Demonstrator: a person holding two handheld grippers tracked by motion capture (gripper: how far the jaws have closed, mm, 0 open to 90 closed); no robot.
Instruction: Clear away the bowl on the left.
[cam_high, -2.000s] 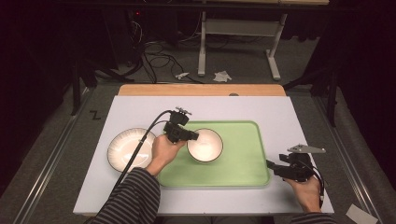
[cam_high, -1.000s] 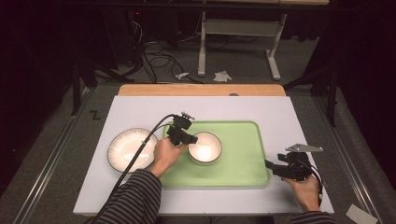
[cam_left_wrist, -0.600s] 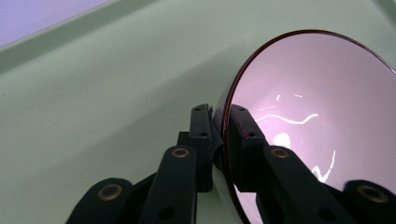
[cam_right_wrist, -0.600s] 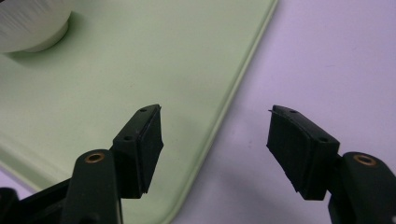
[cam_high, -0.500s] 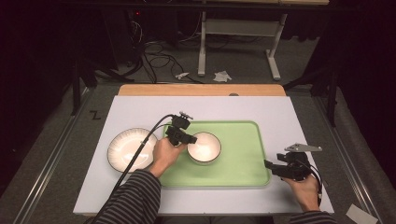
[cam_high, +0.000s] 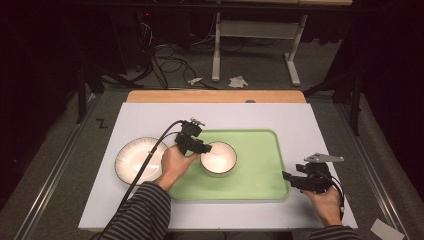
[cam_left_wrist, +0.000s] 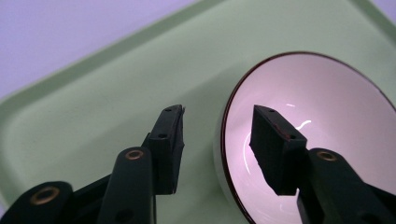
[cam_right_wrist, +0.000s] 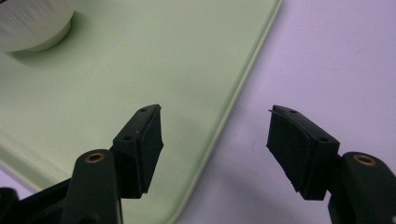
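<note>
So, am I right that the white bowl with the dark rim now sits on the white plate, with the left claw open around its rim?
Not quite: the high view shows the white bowl with the dark rim sitting on the green tray, not the plate; the left claw has just been opening around its rim.

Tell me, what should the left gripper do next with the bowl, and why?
Probably lift the left gripper up and away from the bowl. Its jaws have just been opening; they straddle the bowl's rim, one inside and one outside, with gaps on both sides, so they no longer pinch it. The bowl already sits on the green tray, so the placing looks done.
</note>
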